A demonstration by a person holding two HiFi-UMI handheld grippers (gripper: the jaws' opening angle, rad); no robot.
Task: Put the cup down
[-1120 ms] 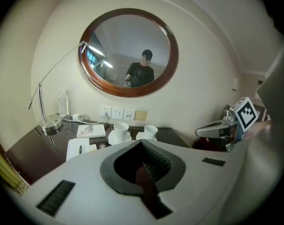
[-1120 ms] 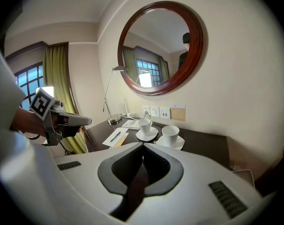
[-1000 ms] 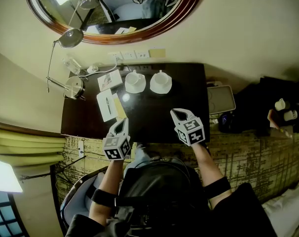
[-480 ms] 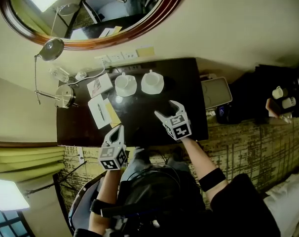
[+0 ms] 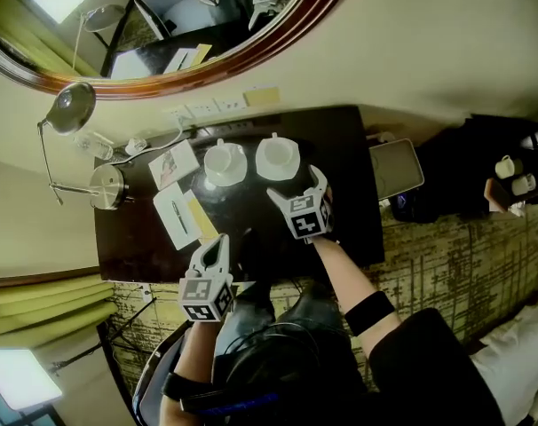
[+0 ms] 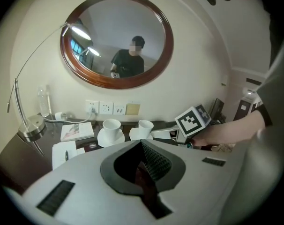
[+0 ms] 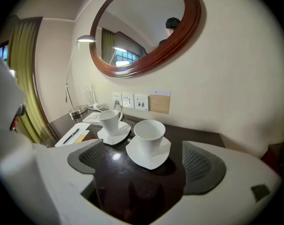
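Two white cups stand on white saucers on the dark table. The right cup rests on its saucer just ahead of my right gripper. That gripper's jaws have just been opening and now stand wide, the pads touching nothing. The left cup has its handle turned to the right. My left gripper is shut and empty near the table's front edge, well short of the cups.
A notepad with a pen and a booklet lie left of the cups. At the far left stands a desk lamp. Wall sockets and a round mirror are behind. A grey tray sits off the table's right end.
My right gripper has moved forward over the table to the right cup and its jaws have opened wide. The left gripper has drifted a little back toward the front edge, still shut.
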